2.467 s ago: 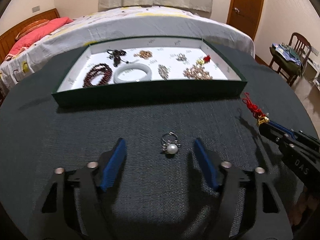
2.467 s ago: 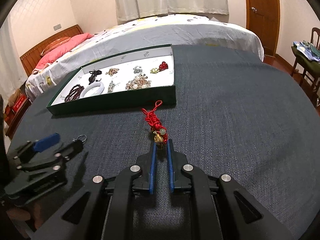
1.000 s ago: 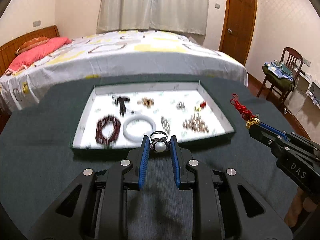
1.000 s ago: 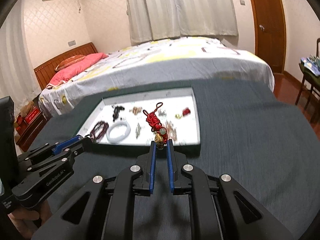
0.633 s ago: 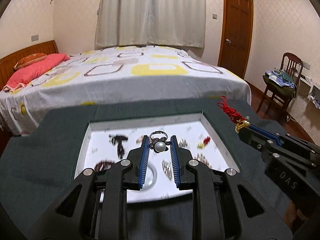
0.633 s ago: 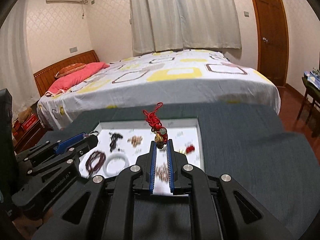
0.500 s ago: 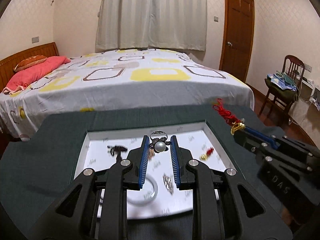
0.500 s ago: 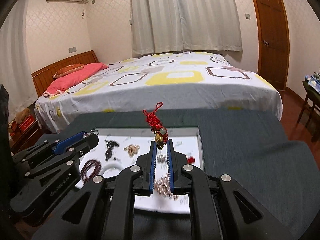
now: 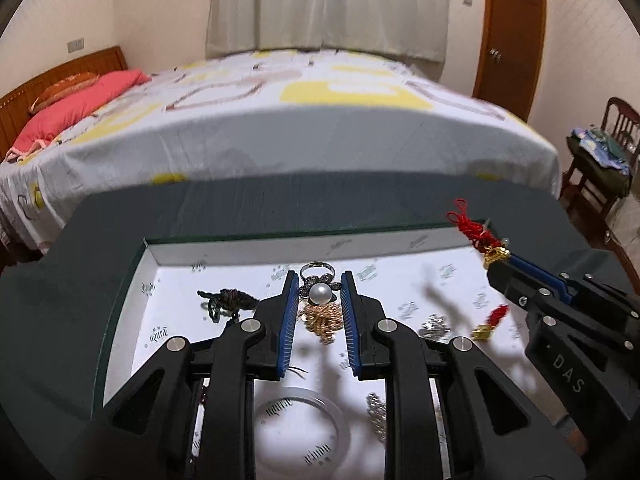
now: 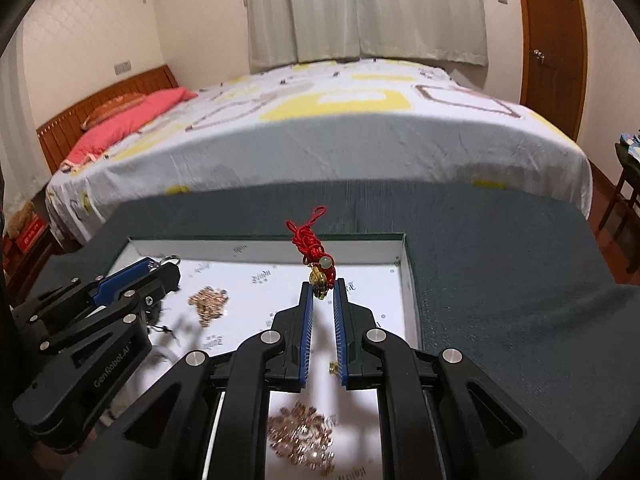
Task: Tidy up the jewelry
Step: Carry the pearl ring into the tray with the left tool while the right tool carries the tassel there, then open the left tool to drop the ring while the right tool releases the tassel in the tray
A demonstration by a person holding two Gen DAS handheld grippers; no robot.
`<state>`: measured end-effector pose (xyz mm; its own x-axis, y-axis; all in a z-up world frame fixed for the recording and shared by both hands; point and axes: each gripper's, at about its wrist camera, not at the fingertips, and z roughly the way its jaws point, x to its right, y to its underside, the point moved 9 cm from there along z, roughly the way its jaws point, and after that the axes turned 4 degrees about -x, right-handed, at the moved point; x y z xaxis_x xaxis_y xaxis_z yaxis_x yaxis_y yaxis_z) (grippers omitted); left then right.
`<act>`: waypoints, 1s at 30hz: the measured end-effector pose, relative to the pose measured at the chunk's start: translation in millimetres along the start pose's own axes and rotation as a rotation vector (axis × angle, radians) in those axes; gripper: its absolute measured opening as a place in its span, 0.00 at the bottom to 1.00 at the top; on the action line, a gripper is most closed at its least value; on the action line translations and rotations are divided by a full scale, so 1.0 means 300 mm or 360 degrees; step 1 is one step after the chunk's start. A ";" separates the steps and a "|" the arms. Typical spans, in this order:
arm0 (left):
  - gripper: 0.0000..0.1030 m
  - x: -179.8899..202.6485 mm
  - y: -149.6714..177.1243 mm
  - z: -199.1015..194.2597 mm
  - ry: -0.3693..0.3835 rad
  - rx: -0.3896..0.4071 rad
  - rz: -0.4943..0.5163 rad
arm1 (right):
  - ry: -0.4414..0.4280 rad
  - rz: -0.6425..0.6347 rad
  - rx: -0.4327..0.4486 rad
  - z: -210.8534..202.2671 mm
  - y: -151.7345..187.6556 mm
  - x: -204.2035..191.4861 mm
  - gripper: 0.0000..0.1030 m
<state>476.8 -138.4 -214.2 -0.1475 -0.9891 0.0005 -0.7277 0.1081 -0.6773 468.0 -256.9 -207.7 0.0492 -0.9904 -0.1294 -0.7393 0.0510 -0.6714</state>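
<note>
My left gripper [image 9: 319, 289] is shut on a pearl ring [image 9: 319, 292] and holds it above the white inside of the green jewelry tray [image 9: 256, 246]. My right gripper [image 10: 320, 286] is shut on a red knotted charm with a gold bead [image 10: 316, 258], held above the tray [image 10: 404, 264] near its right side. The right gripper also shows in the left wrist view [image 9: 498, 264], and the left gripper in the right wrist view [image 10: 164, 266]. In the tray lie a white bangle [image 9: 300, 432], a gold cluster [image 9: 322, 320] and a dark piece [image 9: 228, 300].
The tray sits on a round table with a dark cloth [image 10: 500, 264]. A bed [image 9: 280, 120] stands just beyond the table's far edge. A chair with clothes [image 9: 600, 156] is at the right, a door [image 9: 508, 20] behind it.
Both grippers have carried their pieces forward from in front of the tray and lowered them over its inside. The ring was lifted off the cloth earlier.
</note>
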 end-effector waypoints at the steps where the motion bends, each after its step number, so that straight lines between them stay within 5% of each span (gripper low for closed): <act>1: 0.21 -0.005 0.003 0.015 -0.0014 -0.0018 0.0001 | -0.0002 0.0004 -0.0014 0.012 0.000 0.004 0.11; 17: 0.23 -0.010 0.010 0.095 -0.0111 -0.0173 0.0054 | 0.0045 0.0010 -0.0138 0.090 0.012 0.008 0.11; 30: 0.61 -0.009 0.003 0.085 -0.0112 -0.0160 0.0037 | 0.0046 0.0022 -0.0152 0.096 0.013 0.011 0.16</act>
<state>493.8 -138.1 -233.5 -0.1201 -0.9904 -0.0682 -0.7886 0.1369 -0.5994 484.7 -256.3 -231.9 0.0201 -0.9930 -0.1162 -0.8007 0.0536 -0.5967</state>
